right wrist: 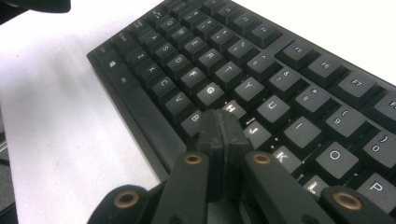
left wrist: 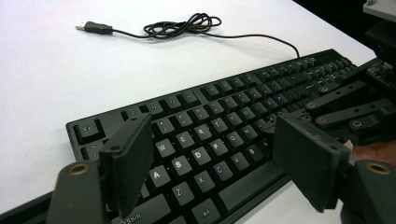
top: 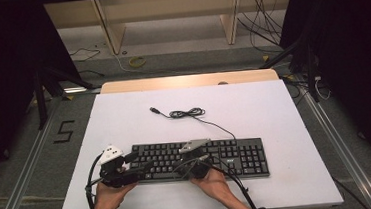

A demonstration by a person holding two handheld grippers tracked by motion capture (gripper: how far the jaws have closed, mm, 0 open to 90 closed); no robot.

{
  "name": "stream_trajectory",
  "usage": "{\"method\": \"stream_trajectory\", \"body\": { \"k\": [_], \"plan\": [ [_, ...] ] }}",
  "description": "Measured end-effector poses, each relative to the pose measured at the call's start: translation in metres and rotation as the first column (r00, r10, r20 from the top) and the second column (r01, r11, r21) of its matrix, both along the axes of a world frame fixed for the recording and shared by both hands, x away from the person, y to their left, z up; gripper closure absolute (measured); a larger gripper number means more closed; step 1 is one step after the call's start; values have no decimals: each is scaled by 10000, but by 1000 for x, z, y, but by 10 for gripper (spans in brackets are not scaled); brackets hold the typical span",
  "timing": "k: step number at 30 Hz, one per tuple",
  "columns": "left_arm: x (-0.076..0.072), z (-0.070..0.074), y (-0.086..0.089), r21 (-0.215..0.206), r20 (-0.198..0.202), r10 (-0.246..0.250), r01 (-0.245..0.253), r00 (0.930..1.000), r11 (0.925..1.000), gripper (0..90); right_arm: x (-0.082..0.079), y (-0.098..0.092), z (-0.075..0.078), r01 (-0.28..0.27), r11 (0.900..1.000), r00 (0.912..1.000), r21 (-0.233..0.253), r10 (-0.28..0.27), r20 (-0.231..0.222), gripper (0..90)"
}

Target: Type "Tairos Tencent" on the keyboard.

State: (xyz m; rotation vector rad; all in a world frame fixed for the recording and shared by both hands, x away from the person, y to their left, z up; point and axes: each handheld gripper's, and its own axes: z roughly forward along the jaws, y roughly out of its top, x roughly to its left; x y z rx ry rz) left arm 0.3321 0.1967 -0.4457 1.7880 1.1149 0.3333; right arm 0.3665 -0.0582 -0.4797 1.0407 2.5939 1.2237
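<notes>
Keyboard (top: pixel 198 159): black, full-size, lying flat on the white desk (top: pixel 124 119), near the edge closest to you, its long side parallel to that edge.
Cable (top: pixel 210 122): runs from the keyboard's back edge away from you, bunches into a loose coil, and ends in a USB plug (top: pixel 154 109) lying free on the desk.
Your left claw (top: pixel 143 164): you hold it over the keyboard's left end. In the left gripper view its jaws stand wide apart, released, with the A, S, D, Z, X, C keys showing between them. Nothing is held between them.
Your right claw (top: pixel 202 159): over the middle of the keyboard, toward the front rows. In the right gripper view the two jaws are clenched flat against each other with nothing between them, and the tip sits just over the H, J, B area. Whether the tip actually touches a key, you cannot tell from here.
Your hands: left hand (top: pixel 111 190) and right hand (top: pixel 210 181) come in from the near edge, each gripping its tool just in front of the keyboard.
Spacing: the two claws are near each other; in the left gripper view your right claw (left wrist: pixel 280 122) shows just past the left one's jaw.
Desk: white sheet over a wooden top, keyboard and cable the things on it.
</notes>
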Motion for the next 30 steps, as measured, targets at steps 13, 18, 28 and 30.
{"method": "stream_trajectory", "body": {
  "k": [13,18,28,30],
  "plan": [
    [2,-1,1,132,10,-19,19,10000,9999,281,1,2,-1,137,9998,9999,-151,-137,39,900],
    [4,-1,1,160,-9,-31,31,10000,9999,283,-2,-5,8,277,9982,9994,525,-287,190,862],
    [10,-4,-8,315,-55,-170,172,9998,9994,310,-6,-38,15,455,9908,9986,1276,-484,199,647],
    [11,-4,-10,326,-87,-205,208,9998,9993,316,-7,-43,15,441,9900,9986,1336,-474,213,616]
  ]
}}
